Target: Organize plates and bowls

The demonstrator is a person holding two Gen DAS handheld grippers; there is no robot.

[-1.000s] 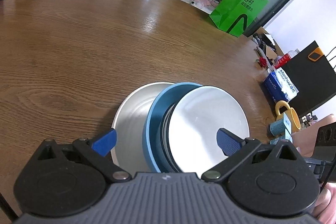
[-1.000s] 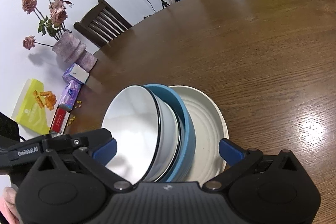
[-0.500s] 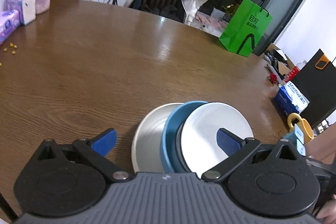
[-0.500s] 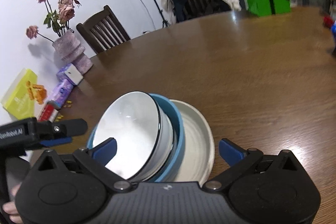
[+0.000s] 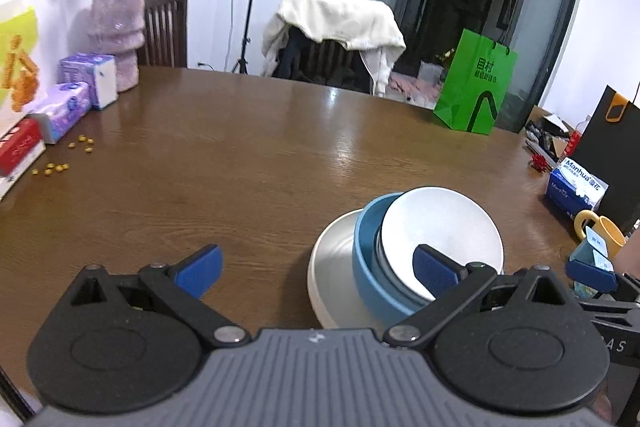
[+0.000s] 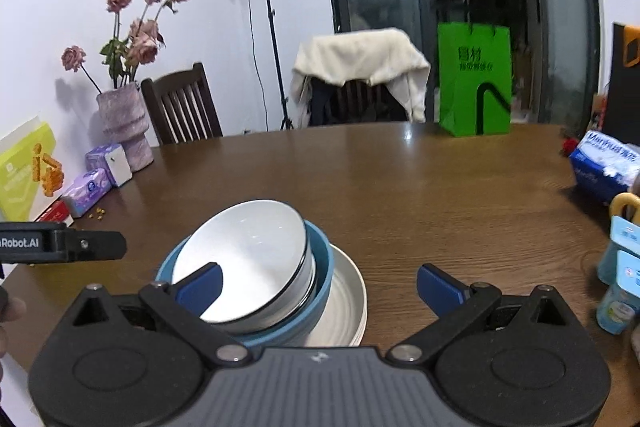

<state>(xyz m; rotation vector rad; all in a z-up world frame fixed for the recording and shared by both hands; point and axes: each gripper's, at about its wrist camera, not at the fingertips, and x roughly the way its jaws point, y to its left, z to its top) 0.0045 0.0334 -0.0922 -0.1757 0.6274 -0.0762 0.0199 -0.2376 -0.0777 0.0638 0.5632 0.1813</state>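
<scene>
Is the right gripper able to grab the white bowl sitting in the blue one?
Probably yes. The right gripper is open and empty, and the white bowl lies just ahead, tilted in the blue bowl, its rim bare and nothing between them.

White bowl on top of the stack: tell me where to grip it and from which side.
Grip the white bowl by its raised rim, one finger inside and one outside the wall. It sits tilted in the blue bowl on the plate. In the right wrist view the rim stands highest on the plate side, so the right gripper, open, likely has the clearest approach from above.
</scene>
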